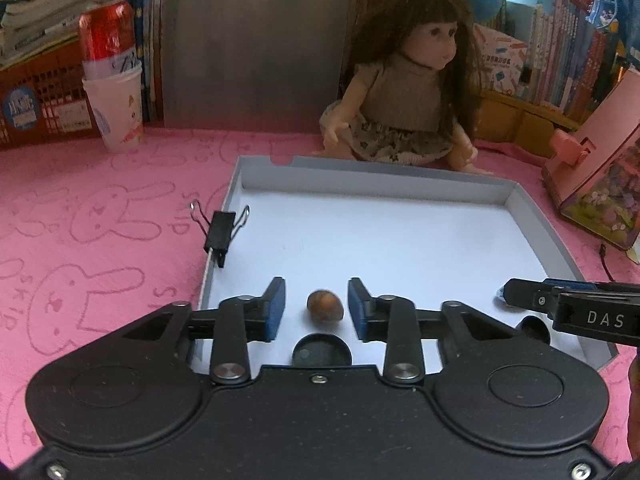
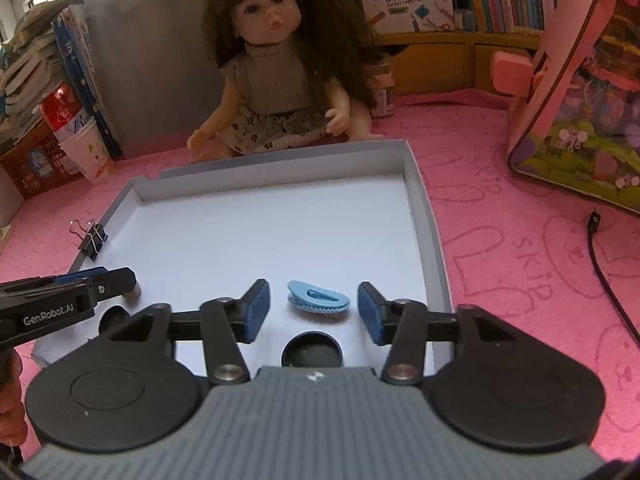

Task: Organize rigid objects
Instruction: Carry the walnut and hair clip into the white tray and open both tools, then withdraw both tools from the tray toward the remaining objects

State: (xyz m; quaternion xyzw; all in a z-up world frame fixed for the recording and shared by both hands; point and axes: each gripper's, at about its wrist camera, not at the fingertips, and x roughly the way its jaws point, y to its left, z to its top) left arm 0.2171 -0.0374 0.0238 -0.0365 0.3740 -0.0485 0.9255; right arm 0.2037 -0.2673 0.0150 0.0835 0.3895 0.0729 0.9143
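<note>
left hand-held gripper [image 1: 316, 309]: I see the jaws apart, a brown nut [image 1: 325, 306] lying loose between the pads, touching neither
right hand-held gripper [image 2: 313, 310]: jaws wide, blue clip [image 2: 318, 297] lying free between them
tray [image 2: 434, 240]: white, shallow, on the pink desk [image 2: 520, 208]; nut and clip both rest inside near its front edge
binder clip [image 1: 219, 233]: black, clamped on the tray's left rim
doll [image 2: 276, 92]: seated behind the tray

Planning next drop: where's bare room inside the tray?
Free: the tray floor from the far wall by the doll down to mid-tray. Crowded: near edge, with nut, blue clip and both grippers; binder clip sits on the left wall.
</note>
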